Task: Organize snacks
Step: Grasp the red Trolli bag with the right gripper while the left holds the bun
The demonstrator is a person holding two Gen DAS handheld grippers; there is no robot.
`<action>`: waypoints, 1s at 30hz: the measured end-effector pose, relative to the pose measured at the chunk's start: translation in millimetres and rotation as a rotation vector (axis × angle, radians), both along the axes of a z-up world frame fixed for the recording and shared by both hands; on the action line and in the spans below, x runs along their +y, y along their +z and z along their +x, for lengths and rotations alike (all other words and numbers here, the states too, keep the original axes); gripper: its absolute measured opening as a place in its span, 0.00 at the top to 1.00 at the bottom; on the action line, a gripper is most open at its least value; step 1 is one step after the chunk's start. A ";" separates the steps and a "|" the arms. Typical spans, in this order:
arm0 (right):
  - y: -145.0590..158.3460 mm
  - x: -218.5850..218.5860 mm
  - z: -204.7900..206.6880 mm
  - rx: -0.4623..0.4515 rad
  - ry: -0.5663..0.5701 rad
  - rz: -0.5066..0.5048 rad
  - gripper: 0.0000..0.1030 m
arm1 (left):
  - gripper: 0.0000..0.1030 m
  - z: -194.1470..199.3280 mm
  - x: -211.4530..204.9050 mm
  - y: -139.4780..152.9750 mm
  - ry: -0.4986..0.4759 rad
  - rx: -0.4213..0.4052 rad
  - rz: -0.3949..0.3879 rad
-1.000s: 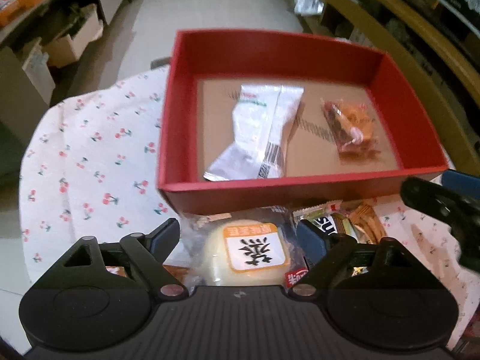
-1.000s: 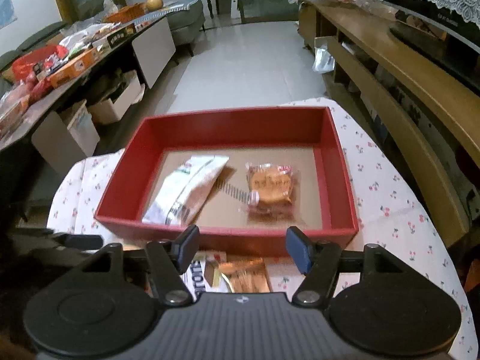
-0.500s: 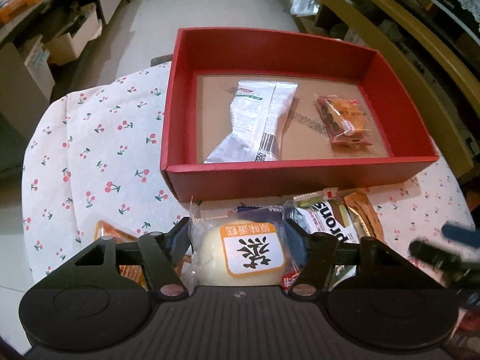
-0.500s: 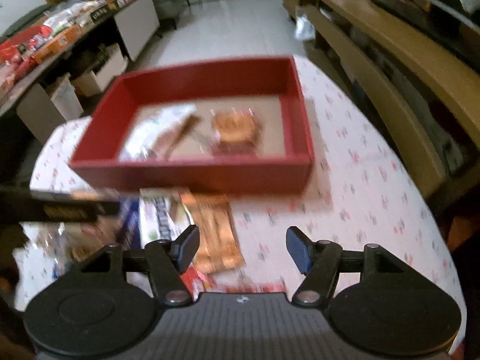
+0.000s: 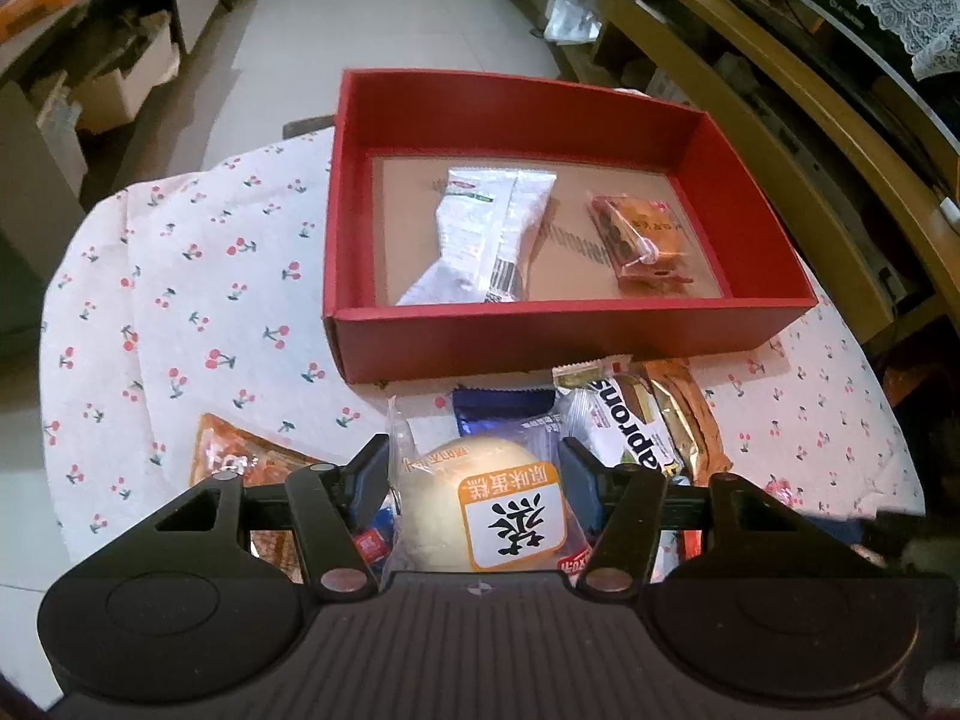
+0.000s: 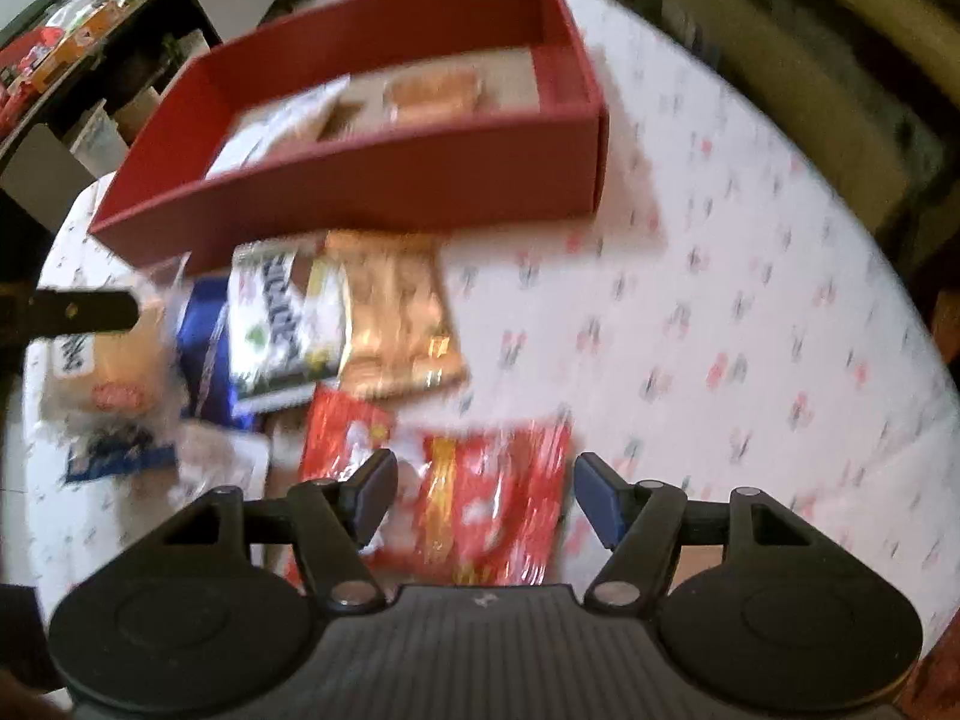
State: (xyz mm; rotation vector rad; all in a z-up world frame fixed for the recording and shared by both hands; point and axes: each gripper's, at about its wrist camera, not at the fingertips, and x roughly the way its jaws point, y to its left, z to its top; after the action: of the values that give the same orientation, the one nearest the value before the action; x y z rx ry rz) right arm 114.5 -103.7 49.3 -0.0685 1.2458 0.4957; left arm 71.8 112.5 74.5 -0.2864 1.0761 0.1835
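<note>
A red box [image 5: 744,204] stands on the cherry-print tablecloth [image 5: 180,312]. It holds a silver packet [image 5: 486,234] and an orange snack pack [image 5: 645,240]. My left gripper [image 5: 474,474] is shut on a wrapped round cake [image 5: 474,504] and holds it in front of the box. Loose snacks lie below it: a white bar [image 5: 624,420], a gold packet [image 5: 687,414], a blue packet [image 5: 504,405]. My right gripper [image 6: 486,498] is open over a red packet [image 6: 486,510]. The red box [image 6: 384,180] lies beyond it, blurred.
An orange packet [image 5: 240,456] lies at my left gripper's left. A wooden bench [image 5: 780,90] runs along the right. Shelves and cardboard boxes [image 5: 126,78] stand at the left across the tiled floor. The table's edge curves near on both sides.
My left gripper has closed on the round cake and lifted back a little. My right gripper has swung down and back from the box to above the red packet.
</note>
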 end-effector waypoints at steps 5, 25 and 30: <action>2.8 -1.7 -43.4 0.095 0.096 0.018 0.36 | 0.36 3.5 -3.8 -3.3 -0.018 0.008 -0.004; 11.0 51.1 -105.2 -0.244 0.916 -0.309 0.36 | 0.34 8.7 -15.9 -8.4 -0.078 0.024 -0.002; 2.8 68.7 -86.7 -0.212 0.895 -0.256 0.36 | 0.33 10.0 -13.5 -11.0 -0.081 0.033 -0.014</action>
State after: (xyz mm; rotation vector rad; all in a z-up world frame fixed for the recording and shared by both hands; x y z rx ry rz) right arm 27.8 -34.9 52.1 -0.9007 1.0155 1.0604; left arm 81.9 99.0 63.5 -0.2529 1.1203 0.1091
